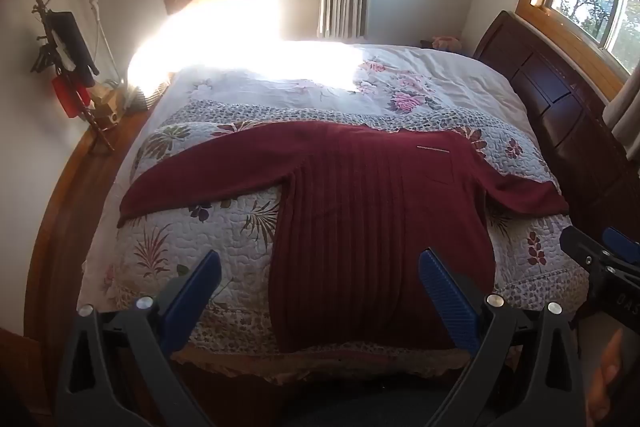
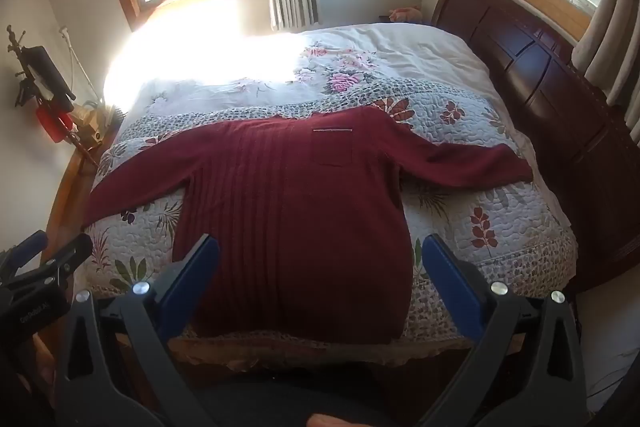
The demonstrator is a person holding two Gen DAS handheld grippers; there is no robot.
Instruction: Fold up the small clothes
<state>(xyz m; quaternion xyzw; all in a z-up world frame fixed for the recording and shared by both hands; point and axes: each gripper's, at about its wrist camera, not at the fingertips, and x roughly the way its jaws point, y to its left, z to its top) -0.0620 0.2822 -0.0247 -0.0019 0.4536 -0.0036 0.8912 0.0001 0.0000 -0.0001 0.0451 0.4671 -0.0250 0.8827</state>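
A dark red ribbed sweater [image 1: 372,211] [image 2: 296,211] lies flat on the bed with both sleeves spread out, its hem at the near edge and its collar toward the far side. My left gripper [image 1: 320,267] hangs open above the hem's left part, holding nothing. Over the hem's middle my right gripper [image 2: 320,251] is open too, and it shows at the right edge of the left wrist view [image 1: 600,259]. Neither gripper touches the cloth. The left gripper also shows at the left edge of the right wrist view [image 2: 44,259].
The bed carries a floral quilt [image 1: 168,247] [image 2: 500,227] with a dark wooden headboard [image 2: 540,87] on the right. A stand with a phone and red items [image 1: 68,67] leans at the left wall. Sun glare washes out the far bed. A hand [image 1: 604,379] shows at lower right.
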